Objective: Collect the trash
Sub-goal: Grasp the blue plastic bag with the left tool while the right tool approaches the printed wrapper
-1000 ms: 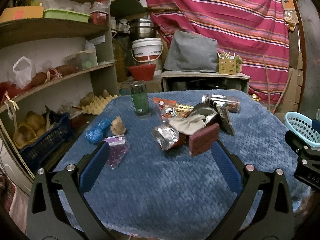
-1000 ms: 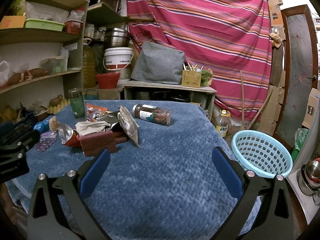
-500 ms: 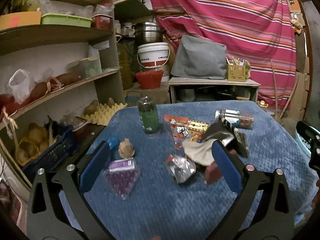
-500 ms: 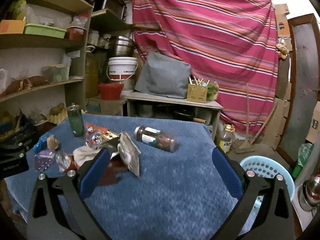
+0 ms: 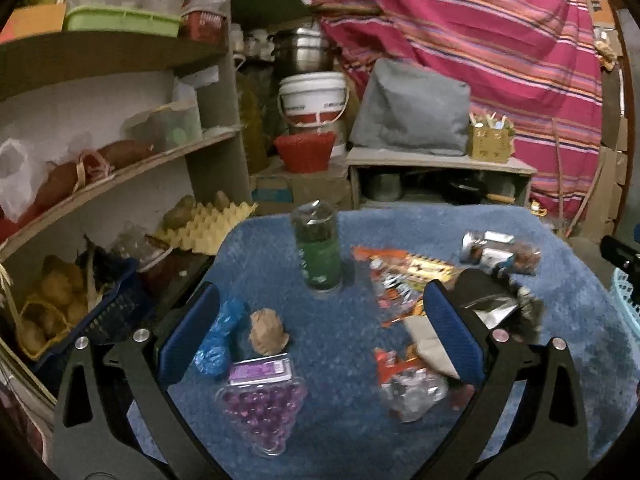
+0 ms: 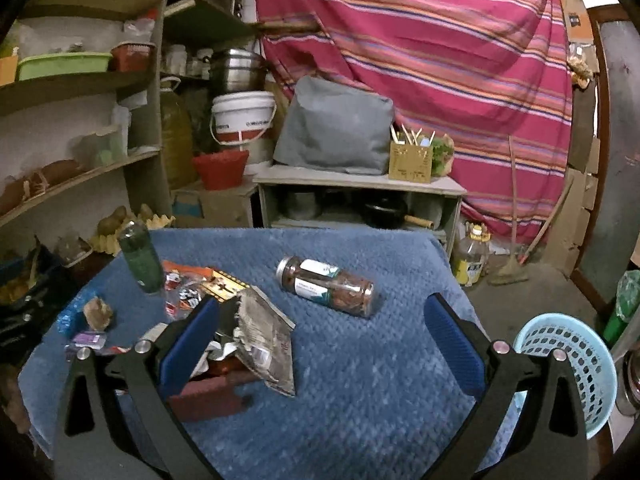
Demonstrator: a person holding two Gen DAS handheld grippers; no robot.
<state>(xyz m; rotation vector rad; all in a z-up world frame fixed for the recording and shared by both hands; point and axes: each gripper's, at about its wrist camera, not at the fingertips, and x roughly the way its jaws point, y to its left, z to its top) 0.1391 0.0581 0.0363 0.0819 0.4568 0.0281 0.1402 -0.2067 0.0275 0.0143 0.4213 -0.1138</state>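
Litter lies on a blue cloth-covered table (image 5: 352,344). My left gripper (image 5: 320,336) is open above its near left part, over a purple bead packet (image 5: 262,404), a crumpled brown paper (image 5: 266,334) and a blue wrapper (image 5: 218,340). A silver foil wrapper (image 5: 412,388) and orange snack packets (image 5: 404,276) lie to the right. My right gripper (image 6: 320,344) is open over the table's near middle, its left finger beside a torn foil bag (image 6: 266,340) and a maroon box (image 6: 212,396). A light blue basket (image 6: 572,364) stands off the table's right edge.
A green bottle (image 5: 318,252) stands upright at the table's far left. A jar (image 6: 326,286) lies on its side mid-table. Shelves (image 5: 100,184) with egg trays and a dark crate (image 5: 100,320) border the left. A low cabinet (image 6: 360,200) and striped curtain stand behind.
Both grippers have pulled back and risen. The left view has swung left, so the purple packet and brown paper now sit between its fingers. Both stay open.
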